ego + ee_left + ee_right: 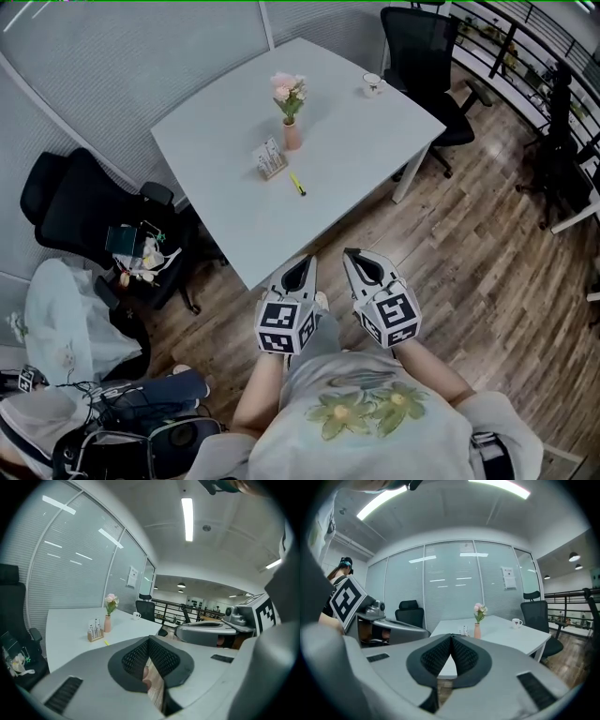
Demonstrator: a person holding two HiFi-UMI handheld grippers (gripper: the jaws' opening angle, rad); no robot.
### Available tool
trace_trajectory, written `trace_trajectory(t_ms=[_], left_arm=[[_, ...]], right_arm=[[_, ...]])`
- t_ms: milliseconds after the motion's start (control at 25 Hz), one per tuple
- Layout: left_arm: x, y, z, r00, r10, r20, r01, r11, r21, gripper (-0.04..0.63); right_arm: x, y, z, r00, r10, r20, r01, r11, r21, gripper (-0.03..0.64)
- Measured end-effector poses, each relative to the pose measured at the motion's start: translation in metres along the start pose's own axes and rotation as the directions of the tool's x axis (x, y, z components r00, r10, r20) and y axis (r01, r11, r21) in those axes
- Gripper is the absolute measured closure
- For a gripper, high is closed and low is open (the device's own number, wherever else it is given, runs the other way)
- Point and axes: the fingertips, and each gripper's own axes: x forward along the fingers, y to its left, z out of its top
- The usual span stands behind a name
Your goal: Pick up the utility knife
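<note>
While the left hand-held gripper point(303, 267) and right hand-held gripper point(356, 260) hung short of the worktop point(347, 159), both closed and empty, the utility knife point(297, 184) lay flat near the wooden holder point(270, 159). Advised: step closer, open one pair of jaws, close across the handle. Containers: vase point(292, 136), pink flowers point(289, 91); holder, small upright items; mug point(373, 84), contents unseen.

The left gripper point(302, 272) and the right gripper point(364, 270) are held close side by side in front of the person's body. Both point forward and a little downward. The jaws of each are closed together, with nothing between them.
</note>
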Motion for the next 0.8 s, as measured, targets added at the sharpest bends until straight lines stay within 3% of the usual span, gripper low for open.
trace_trajectory(t_ms=[400, 800], left_arm=[[0.064, 0.076, 0.044, 1.0, -0.01, 0.006, 0.01, 1.0, 0.012, 0.592], [0.09, 0.144, 0.067, 1.0, 0.006, 0.023, -0.007, 1.0, 0.016, 0.592]], right_arm=[[0.101, -0.03, 0.04, 1.0, -0.005, 0.021, 0.006, 1.0, -0.029, 0.617], [0.17, -0.044, 0.074, 0.994, -0.052, 0.093, 0.056, 0.997, -0.044, 0.61]])
